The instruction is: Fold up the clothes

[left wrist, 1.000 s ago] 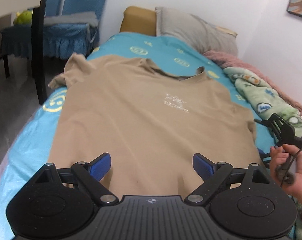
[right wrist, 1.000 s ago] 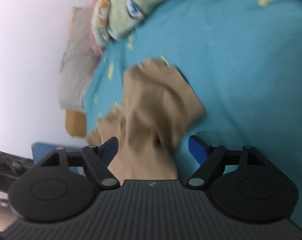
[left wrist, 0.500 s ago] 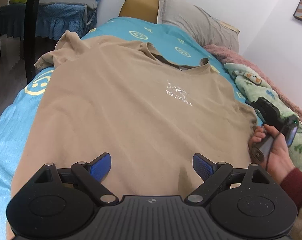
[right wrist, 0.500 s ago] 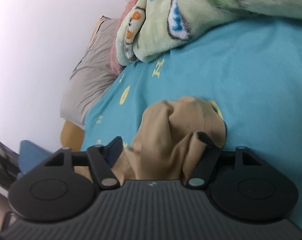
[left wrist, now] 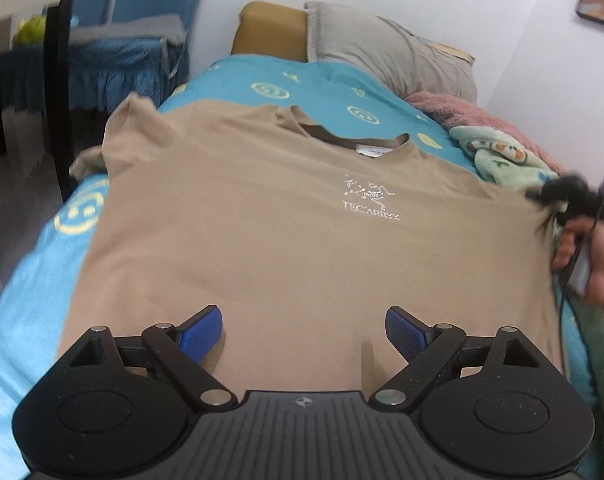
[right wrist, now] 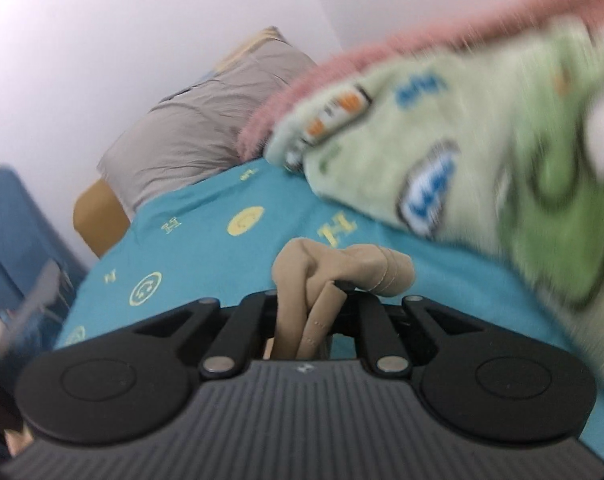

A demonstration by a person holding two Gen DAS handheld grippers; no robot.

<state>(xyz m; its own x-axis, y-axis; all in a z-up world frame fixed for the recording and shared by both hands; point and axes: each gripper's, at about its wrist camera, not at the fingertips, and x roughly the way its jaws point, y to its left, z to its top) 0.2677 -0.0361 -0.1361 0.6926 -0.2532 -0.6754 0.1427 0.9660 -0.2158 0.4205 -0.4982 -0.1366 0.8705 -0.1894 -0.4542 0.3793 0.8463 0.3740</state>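
Note:
A tan T-shirt [left wrist: 262, 232] with a white chest print lies face up on the turquoise bed sheet [left wrist: 26, 320], collar toward the pillows. My left gripper [left wrist: 303, 330] hovers open over the shirt's lower hem, nothing between its blue pads. My right gripper [right wrist: 319, 300] is shut on the bunched tan sleeve [right wrist: 341, 268], lifted off the sheet. In the left wrist view that right gripper [left wrist: 557, 198], held by a hand [left wrist: 593, 264], pulls the shirt's right sleeve edge upward.
A grey pillow [left wrist: 385, 48] and a mustard cushion [left wrist: 272, 30] lie at the bed's head. A green cartoon blanket [right wrist: 481, 152] and pink fleece [left wrist: 461, 112] run along the wall side. A dark post [left wrist: 58, 80] and a blue-covered chair [left wrist: 122, 60] stand on the left.
My right gripper closed on the sleeve, rolled toward level and lifted it off the sheet. The left gripper stayed open over the hem, barely shifting.

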